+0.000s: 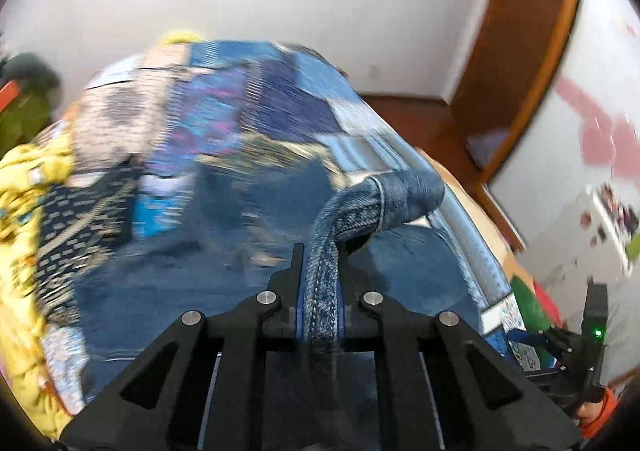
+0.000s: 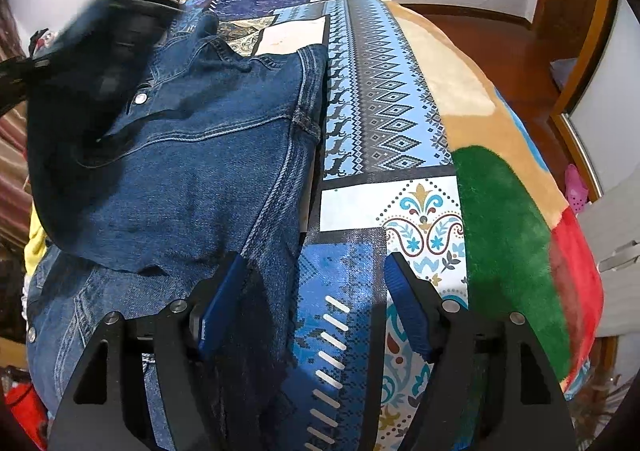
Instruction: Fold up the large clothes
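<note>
With the left gripper [image 1: 320,271] pinched on a fold of the denim jacket [image 2: 192,155] lying on the patterned bedspread [image 2: 384,111] and the right gripper [image 2: 316,283] spread wide holding nothing beside its edge, the thick seam may slip out and the fold collapse.

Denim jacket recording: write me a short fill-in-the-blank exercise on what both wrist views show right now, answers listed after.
1. The left gripper is shut on a fold of the ____ jacket.
2. The right gripper has its jaws ____ and holds nothing.
3. The jacket lies on a patterned bedspread; its snap button is ____ in colour.
4. Beside the bedspread, the blanket has a green patch next to a ____ one.

Answers: denim; open; silver; red
</note>
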Available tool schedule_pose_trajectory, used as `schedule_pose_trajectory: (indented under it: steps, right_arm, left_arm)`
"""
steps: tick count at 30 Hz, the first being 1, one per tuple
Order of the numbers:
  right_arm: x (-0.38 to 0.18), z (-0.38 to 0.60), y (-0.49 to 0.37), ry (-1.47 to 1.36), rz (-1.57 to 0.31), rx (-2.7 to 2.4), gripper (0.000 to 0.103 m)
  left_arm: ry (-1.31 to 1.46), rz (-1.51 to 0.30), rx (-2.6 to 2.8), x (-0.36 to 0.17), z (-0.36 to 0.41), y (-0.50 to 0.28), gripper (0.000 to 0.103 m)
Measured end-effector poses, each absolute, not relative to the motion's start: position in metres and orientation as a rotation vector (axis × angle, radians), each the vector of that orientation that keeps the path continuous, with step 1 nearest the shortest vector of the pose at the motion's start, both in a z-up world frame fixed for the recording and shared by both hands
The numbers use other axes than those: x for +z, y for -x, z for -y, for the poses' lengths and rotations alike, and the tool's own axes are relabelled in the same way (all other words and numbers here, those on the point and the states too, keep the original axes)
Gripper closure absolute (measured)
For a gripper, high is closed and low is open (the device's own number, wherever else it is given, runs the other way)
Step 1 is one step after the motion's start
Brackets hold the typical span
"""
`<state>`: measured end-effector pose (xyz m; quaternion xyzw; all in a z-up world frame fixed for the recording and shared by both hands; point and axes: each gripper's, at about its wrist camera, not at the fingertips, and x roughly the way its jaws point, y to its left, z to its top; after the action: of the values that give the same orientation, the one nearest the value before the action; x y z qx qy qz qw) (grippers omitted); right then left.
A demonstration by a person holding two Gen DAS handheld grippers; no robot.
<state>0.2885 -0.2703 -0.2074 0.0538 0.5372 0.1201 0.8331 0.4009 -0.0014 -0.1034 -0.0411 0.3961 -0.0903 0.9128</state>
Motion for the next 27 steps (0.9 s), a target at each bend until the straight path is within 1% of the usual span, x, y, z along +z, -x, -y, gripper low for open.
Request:
schedule_pose_trajectory:
  steps: [4,7,11,16,19,20,21,23,25,27]
  right_arm:
    - [-0.203,0.265,-0.287,-0.078,-1.137,0.237,0.034]
    - [-0.196,0.26,-0.288,-0.067,-1.14,0.261,0.034]
    - [-0.192,0.245,-0.287,0.0,-1.148,0.261,0.034]
    - [-0.194,0.242,-0.286,0.018,-1.159,0.237,0.034]
    - [-0.195,0.245,-0.287,-0.006,-1.172,0.221,0.032]
    - [-0.195,0.245,-0.287,-0.009,-1.174,0.214,0.032]
    - [-0.194,0.245,-0.287,-0.009,-1.175,0.21,0.031]
    - [-0.194,0.246,-0.287,-0.011,-1.177,0.202,0.03]
    - [-0.194,0.246,-0.286,-0.015,-1.177,0.198,0.029]
    - [-0.195,0.248,-0.286,-0.023,-1.18,0.194,0.027]
  left_arm:
    - [0.109,-0.77,-0.085,-0.094,-0.053,-0.376,0.092]
    - [0.151,-0.778,-0.059,-0.107,-0.085,-0.353,0.092]
    - [0.188,-0.859,-0.019,-0.149,-0.112,-0.333,0.091]
    - [0.28,-0.973,0.01,-0.198,-0.139,-0.312,0.08]
    - [0.302,-0.996,0.02,-0.212,-0.15,-0.295,0.062]
    - [0.299,-1.001,0.035,-0.215,-0.154,-0.289,0.051]
    - [0.293,-1.005,0.049,-0.217,-0.158,-0.285,0.047]
    - [0.297,-1.03,0.064,-0.223,-0.167,-0.274,0.045]
    - [0.31,-1.058,0.073,-0.231,-0.176,-0.264,0.039]
    - [0.333,-1.063,0.074,-0.234,-0.185,-0.253,0.03]
